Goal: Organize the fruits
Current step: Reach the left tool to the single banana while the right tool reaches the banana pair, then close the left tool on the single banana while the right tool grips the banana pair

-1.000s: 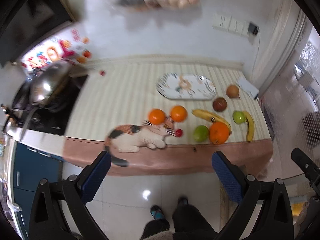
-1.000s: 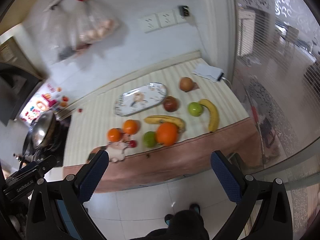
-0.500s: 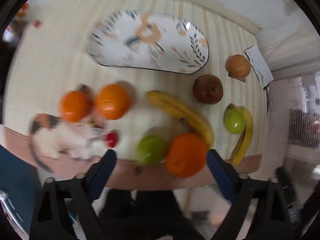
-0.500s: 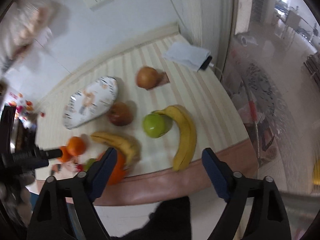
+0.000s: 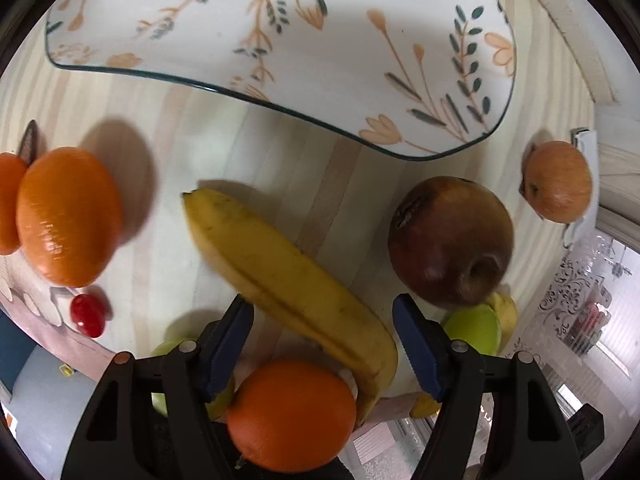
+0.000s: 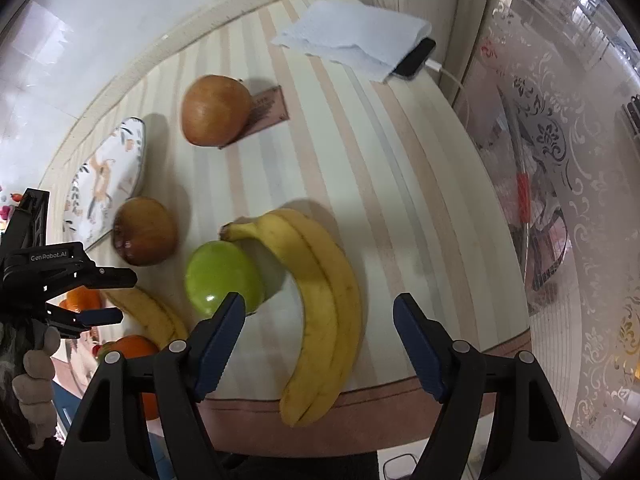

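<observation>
My left gripper (image 5: pixel 324 340) is open, its jaws either side of a yellow banana (image 5: pixel 288 276) on the striped counter. An orange (image 5: pixel 292 416) lies just below it, a dark red apple (image 5: pixel 452 240) to the right, a flowered plate (image 5: pixel 280 40) beyond. My right gripper (image 6: pixel 320 340) is open around a second banana (image 6: pixel 324 312) near the counter's front edge, beside a green apple (image 6: pixel 222 280). The left gripper (image 6: pixel 92 312) also shows at the left of the right wrist view.
Two oranges (image 5: pixel 68 216) and a small red fruit (image 5: pixel 88 316) lie left. A pale apple (image 6: pixel 216 110) sits on a card further back. A phone under a paper towel (image 6: pixel 360 36) lies at the far right. A patterned glass partition (image 6: pixel 560 200) borders the counter's right side.
Both grippers have moved down and forward from above the floor to the counter. Each now has a banana between its open jaws.
</observation>
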{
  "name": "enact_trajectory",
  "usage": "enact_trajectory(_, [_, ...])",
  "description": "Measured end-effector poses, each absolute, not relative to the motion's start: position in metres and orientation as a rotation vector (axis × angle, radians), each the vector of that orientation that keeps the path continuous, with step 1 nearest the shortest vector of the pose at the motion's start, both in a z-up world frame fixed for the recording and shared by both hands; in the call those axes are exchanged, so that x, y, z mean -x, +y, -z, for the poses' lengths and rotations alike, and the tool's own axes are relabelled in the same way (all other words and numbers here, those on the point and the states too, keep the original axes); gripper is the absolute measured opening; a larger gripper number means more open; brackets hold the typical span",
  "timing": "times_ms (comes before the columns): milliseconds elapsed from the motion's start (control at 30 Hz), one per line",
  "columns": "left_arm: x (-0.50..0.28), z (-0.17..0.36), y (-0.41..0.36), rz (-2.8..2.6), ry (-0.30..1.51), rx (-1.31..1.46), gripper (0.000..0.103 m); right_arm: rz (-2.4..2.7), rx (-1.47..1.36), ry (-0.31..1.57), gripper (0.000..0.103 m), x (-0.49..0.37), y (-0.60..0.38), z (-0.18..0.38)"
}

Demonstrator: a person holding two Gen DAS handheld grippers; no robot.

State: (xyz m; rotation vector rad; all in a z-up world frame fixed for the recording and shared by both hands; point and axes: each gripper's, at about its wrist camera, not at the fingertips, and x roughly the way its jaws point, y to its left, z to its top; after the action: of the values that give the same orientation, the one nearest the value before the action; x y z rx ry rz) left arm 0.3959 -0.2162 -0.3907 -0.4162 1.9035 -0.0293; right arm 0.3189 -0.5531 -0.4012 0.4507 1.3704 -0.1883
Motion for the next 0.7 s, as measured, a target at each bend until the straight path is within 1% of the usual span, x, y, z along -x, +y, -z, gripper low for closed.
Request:
enact_trajectory(33, [-0.395,0.394,-0.219,0.021,1.910,0.408,0.067,0.187,-0.452,1.376,0.079,-0.318,-0.553,0.402])
enact_trajectory(67, [-0.395,0.397,-0.221,0.012,1.913,0.405,0.062,0.186,-0.447,1.383,0.079,-0.319,-0.553,0.404])
enact_trajectory(133, [-0.394,0.393,-0.223,-0.015,1.889,0.401,0.060,0.178,-0.437,1.399,0.079,-0.321,-0.551,0.410])
enact_trajectory(200, [-0.392,0.388,-0.225,-0.027,1.862,0.391,0.053,0.171,-0.422,1.419,0.079,-0.324,-0.547,0.417])
enact_trajectory(267, [-0.390,0.384,-0.224,-0.021,1.840,0.395,0.051,0.169,-0.410,1.433,0.076,-0.326,-0.543,0.423])
enact_trajectory(367, [-0.388,0.380,-0.223,-0.008,1.834,0.381,0.051,0.170,-0.386,1.459,0.064,-0.329,-0.539,0.432])
enact_trajectory(433, [-0.391,0.374,-0.217,0.004,1.828,0.371,0.052,0.180,-0.349,1.462,0.045,-0.329,-0.537,0.434])
enact_trajectory(533, [-0.399,0.366,-0.206,0.017,1.828,0.399,0.052,0.188,-0.325,1.449,0.040,-0.327,-0.536,0.431])
enact_trajectory(633, [-0.411,0.365,-0.201,0.023,1.832,0.466,0.052,0.196,-0.314,1.454,0.040,-0.327,-0.535,0.430])
enact_trajectory(700, [-0.416,0.377,-0.203,0.021,1.868,0.482,0.052,0.195,-0.303,1.468,0.041,-0.330,-0.532,0.432])
